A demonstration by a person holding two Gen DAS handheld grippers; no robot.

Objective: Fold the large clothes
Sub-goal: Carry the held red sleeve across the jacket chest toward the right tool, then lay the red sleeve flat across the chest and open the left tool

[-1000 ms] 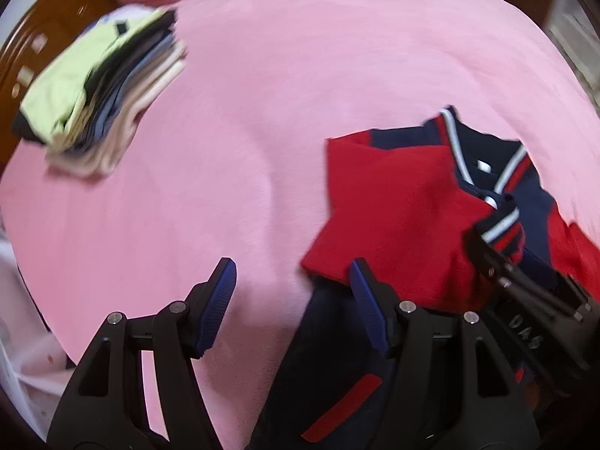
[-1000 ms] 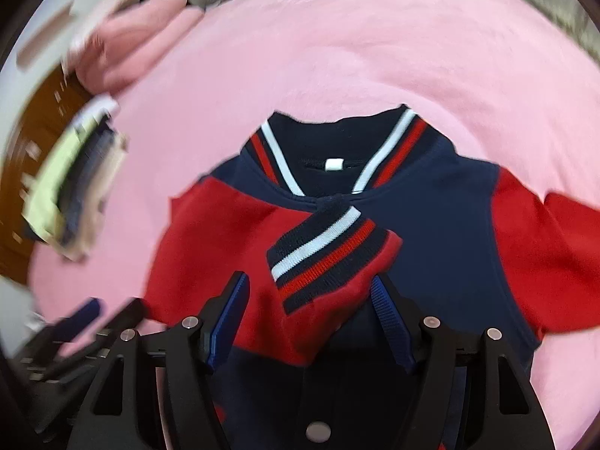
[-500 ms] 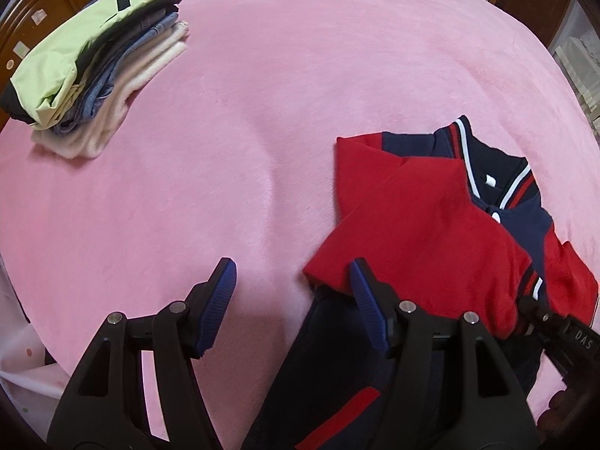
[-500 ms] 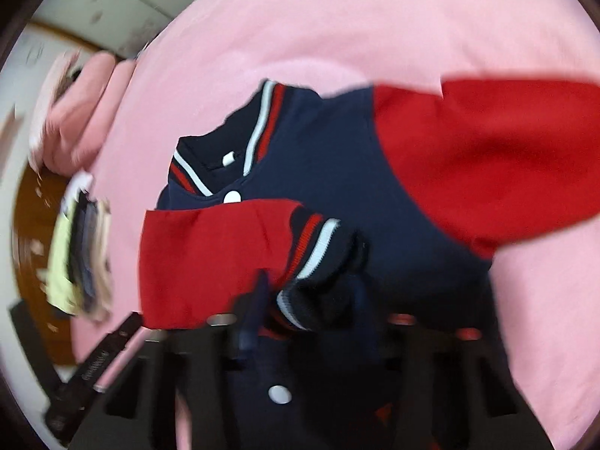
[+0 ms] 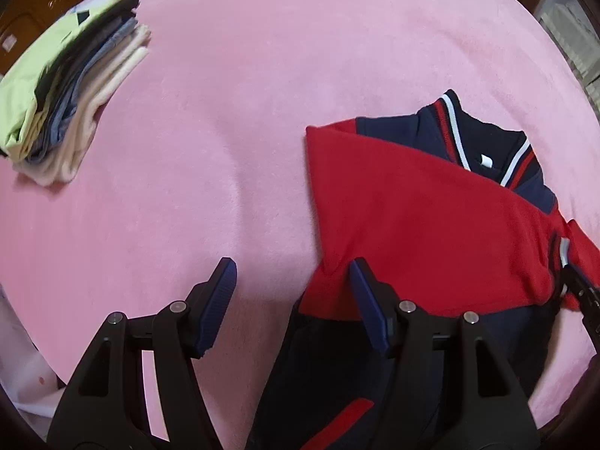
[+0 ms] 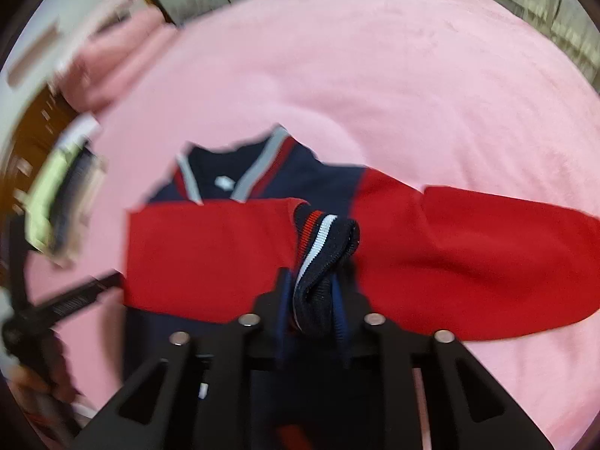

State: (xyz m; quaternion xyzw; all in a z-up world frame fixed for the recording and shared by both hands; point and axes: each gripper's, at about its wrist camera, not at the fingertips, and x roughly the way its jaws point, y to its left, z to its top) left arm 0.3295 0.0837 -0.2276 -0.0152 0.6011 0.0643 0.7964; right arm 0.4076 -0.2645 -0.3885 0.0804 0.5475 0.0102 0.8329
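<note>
A red and blue jacket [image 5: 423, 225] lies on a pink blanket [image 5: 243, 112]. One red sleeve [image 6: 210, 251] is folded across its front. The other sleeve [image 6: 480, 262] lies flat, out to the right side.

The right gripper [image 6: 313, 300] pinches the striped cuff [image 6: 322, 247] of the folded sleeve. Its jaws are opening a little, but the cuff sits bunched between the pads.

The left gripper [image 5: 288, 300] has its jaws apart and closing slowly. It holds nothing. One finger [image 5: 365, 300] sits at the sleeve's edge; the other is over bare blanket.

A pile of folded clothes [image 5: 71, 101] sits far off, near the blanket's edge.
</note>
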